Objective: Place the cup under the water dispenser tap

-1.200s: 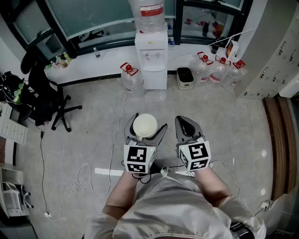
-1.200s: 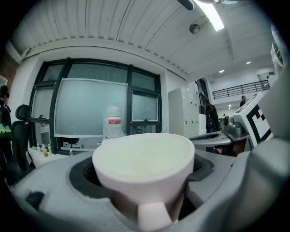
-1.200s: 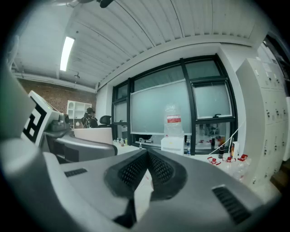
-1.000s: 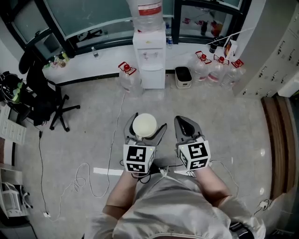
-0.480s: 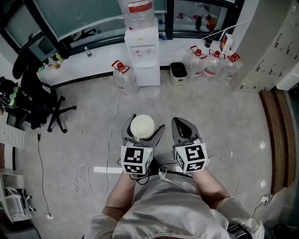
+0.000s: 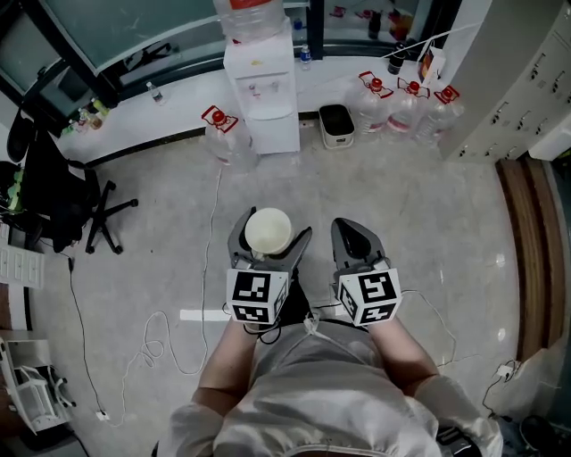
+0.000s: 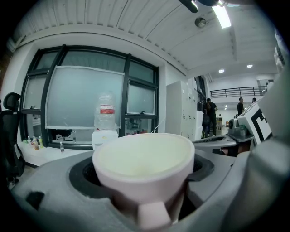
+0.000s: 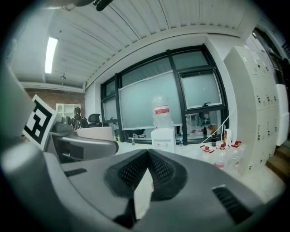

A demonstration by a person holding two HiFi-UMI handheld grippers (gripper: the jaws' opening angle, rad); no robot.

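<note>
— Between the jaws of the left gripper (image 6: 269, 237), what was held?

— A pale cup (image 6: 268, 229) was clasped there, upright and mouth up, with its handle turned back toward the camera in the left gripper view. The right gripper (image 6: 345, 228) was seen pressed closed on nothing and was carried just beside the left one.

— Where was the cup in relation to the target?

— It was held over open floor, well apart from the water dispenser (image 6: 261, 89), which stood against the low ledge under the windows.

— How was the approach best made?

— It was judged that the cup should be kept level and carried straight ahead, with the floor cable (image 6: 217, 205) avoided. The cup was then to be lowered beneath one spout and centred there. The grip was to be eased only once the base was seated. The closed gripper was better kept off to the side.

— What could not be made out?

— The taps (image 6: 260, 87) were shown only as tiny marks, so which spout was meant could not be told. No drip tray could be resolved. The bottle (image 6: 252, 12) atop the dispenser was cut off by the head view's upper edge. The cup's base was hidden by the jaws.
</note>
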